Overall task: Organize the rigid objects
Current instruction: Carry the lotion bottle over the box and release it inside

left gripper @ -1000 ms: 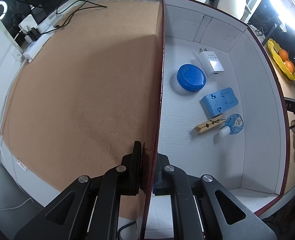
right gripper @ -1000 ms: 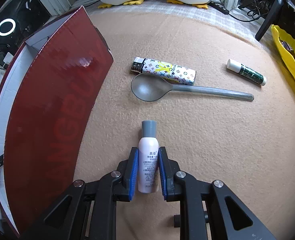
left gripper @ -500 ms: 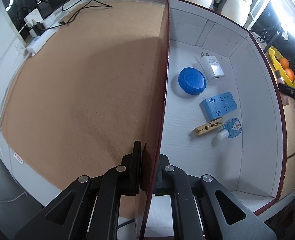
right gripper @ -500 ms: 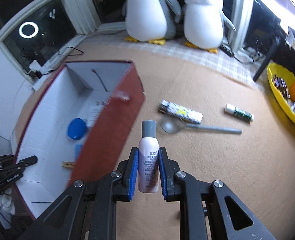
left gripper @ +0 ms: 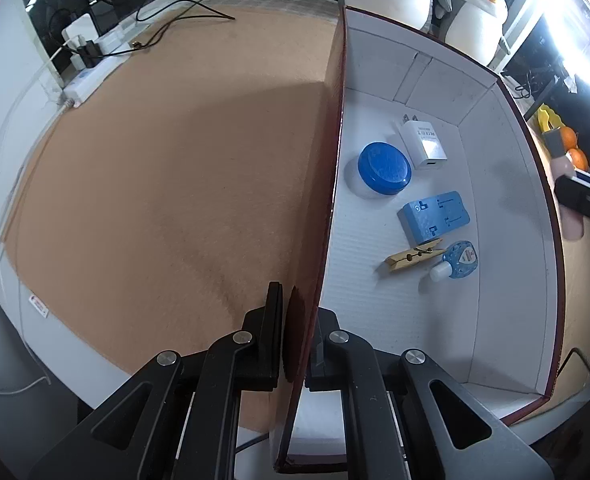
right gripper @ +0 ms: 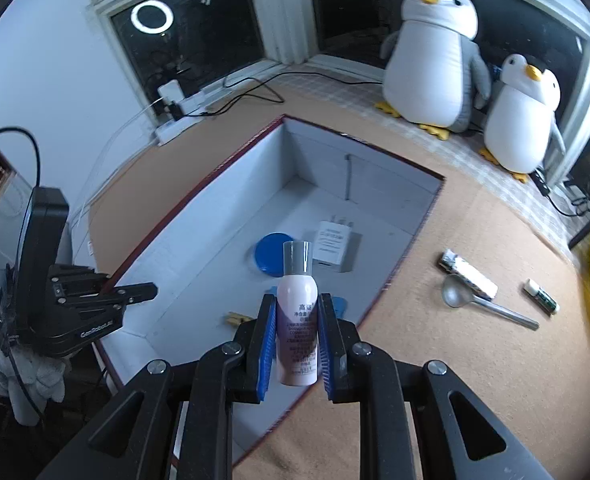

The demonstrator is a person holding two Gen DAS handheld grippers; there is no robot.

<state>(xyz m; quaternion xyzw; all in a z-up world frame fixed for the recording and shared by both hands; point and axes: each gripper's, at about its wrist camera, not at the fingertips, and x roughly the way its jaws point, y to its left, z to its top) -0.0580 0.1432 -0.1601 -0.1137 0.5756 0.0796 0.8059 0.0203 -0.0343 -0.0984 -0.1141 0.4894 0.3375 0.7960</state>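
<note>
since a second ago my right claw (right gripper: 295, 344) has lifted the spray bottle (right gripper: 297, 312) off the mat to above the box (right gripper: 223, 216), clenched on it. my left claw (left gripper: 299, 336) still pinches the box's left wall. done: five items inside, namely one blue lid (left gripper: 384, 167), charger (left gripper: 422, 145), blue holder (left gripper: 435, 220), clothespin (left gripper: 413, 256), small bottle (left gripper: 457, 260). left on the mat to the right: one lighter (right gripper: 469, 274), spoon (right gripper: 487, 306), tube (right gripper: 541, 297).

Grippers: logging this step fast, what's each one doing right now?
Left gripper: closed on the box wall.
Right gripper: closed on the spray bottle, above the box.
</note>
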